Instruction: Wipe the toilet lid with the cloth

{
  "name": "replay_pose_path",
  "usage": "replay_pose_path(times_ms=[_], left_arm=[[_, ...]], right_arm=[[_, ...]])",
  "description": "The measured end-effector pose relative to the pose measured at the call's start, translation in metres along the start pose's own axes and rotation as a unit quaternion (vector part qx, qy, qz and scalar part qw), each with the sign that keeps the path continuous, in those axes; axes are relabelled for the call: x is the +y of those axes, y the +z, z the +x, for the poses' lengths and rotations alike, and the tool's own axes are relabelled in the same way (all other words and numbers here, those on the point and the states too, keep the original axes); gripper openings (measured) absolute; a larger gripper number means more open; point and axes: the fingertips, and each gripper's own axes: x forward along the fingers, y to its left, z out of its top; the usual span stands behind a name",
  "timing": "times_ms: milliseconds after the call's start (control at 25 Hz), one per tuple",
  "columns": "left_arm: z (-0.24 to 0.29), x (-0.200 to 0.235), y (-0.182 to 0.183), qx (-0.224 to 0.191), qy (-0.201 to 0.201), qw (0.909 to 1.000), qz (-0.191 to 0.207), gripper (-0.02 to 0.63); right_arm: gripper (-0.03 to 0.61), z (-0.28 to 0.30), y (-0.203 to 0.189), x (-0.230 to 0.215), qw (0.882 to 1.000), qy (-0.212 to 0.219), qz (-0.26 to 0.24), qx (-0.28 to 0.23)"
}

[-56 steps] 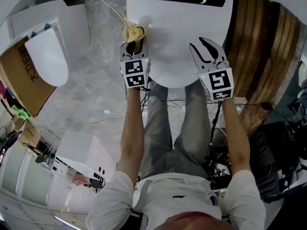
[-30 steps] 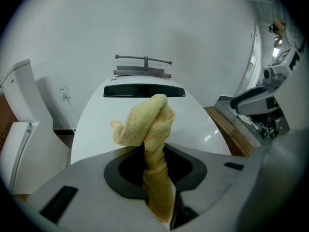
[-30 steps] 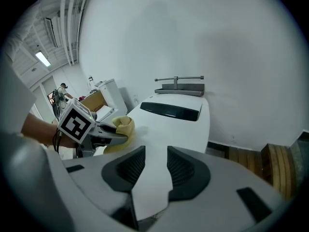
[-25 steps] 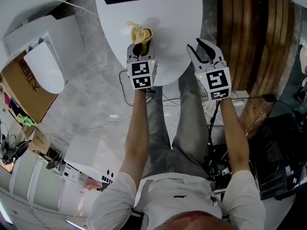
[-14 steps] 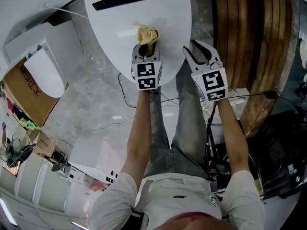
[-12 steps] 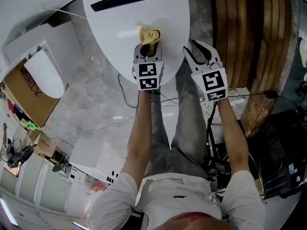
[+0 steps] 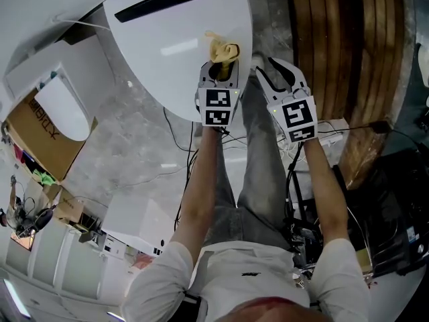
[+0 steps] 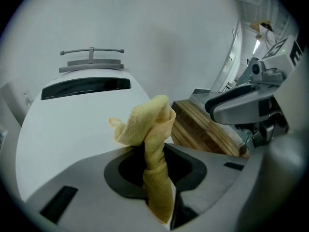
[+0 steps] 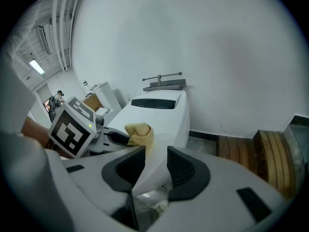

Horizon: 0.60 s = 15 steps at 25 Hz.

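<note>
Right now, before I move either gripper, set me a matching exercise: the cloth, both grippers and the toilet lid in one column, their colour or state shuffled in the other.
1. cloth
2. left gripper
3. right gripper
4. toilet lid

A. open, nothing between the jaws
B. white, down
C. yellow, bunched up
D. shut on the cloth

Pairs: 1-C, 2-D, 3-A, 4-B.

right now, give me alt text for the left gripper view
The left gripper is shut on a crumpled yellow terry cloth, whose bunched end sticks up over the glossy white oval toilet lid. The grey right gripper is at right, brown wooden slats behind.
</note>
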Motion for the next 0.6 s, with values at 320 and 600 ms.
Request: replay_pose_path(times_ms=[320, 600], left_arm=[[0.013, -0.05, -0.005, 0.016, -0.042, 0.9989, 0.012, 0.106], [0.013, -0.078, -0.024, 0.032, -0.076, 0.9966, 0.004, 0.106]], right_arm=[[0.156, -0.015, -0.016, -0.014, 1.0, 0.002, 0.005, 0.006], [0.156, -0.02, -0.04, -0.02, 1.0, 0.013, -0.013, 0.021]])
